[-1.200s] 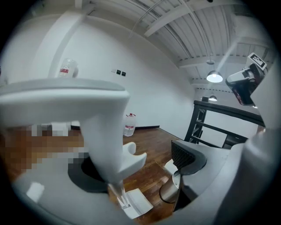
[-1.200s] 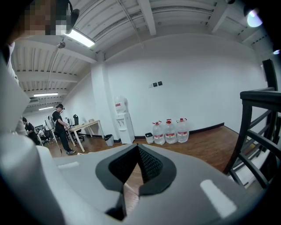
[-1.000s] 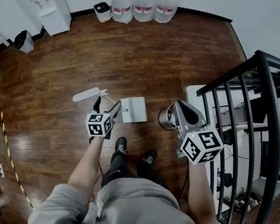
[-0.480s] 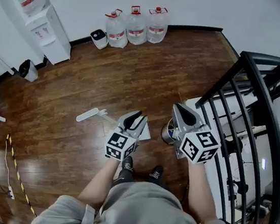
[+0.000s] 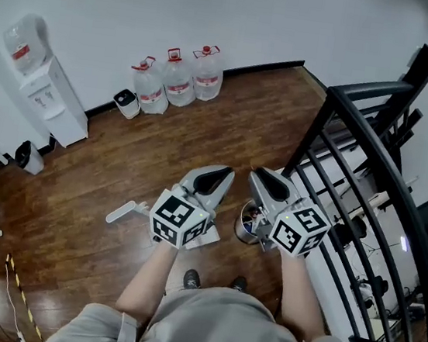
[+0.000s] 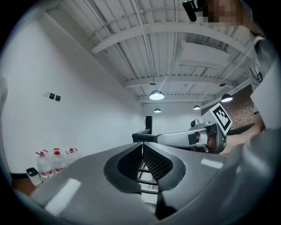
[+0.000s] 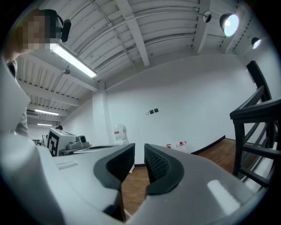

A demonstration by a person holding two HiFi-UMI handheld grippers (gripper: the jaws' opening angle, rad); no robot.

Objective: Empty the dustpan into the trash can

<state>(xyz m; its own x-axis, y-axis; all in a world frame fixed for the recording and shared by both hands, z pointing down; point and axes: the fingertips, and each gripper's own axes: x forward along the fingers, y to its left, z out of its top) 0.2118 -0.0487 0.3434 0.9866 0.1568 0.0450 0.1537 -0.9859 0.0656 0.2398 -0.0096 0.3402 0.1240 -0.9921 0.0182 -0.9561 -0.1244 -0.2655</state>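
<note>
Left jaws just-shut, empty, above dustpan (image 5: 122,211)

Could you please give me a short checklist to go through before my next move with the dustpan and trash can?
1. Left tongs empty: ok, just closed, nothing between them.
2. Right tongs empty: ok, narrow gap, nothing in it.
3. Dustpan on the floor: ok, released.
4. Dustpan emptied: cannot tell, its pan is hidden.
5. Trash can upright: ok, beside the dustpan.
</note>
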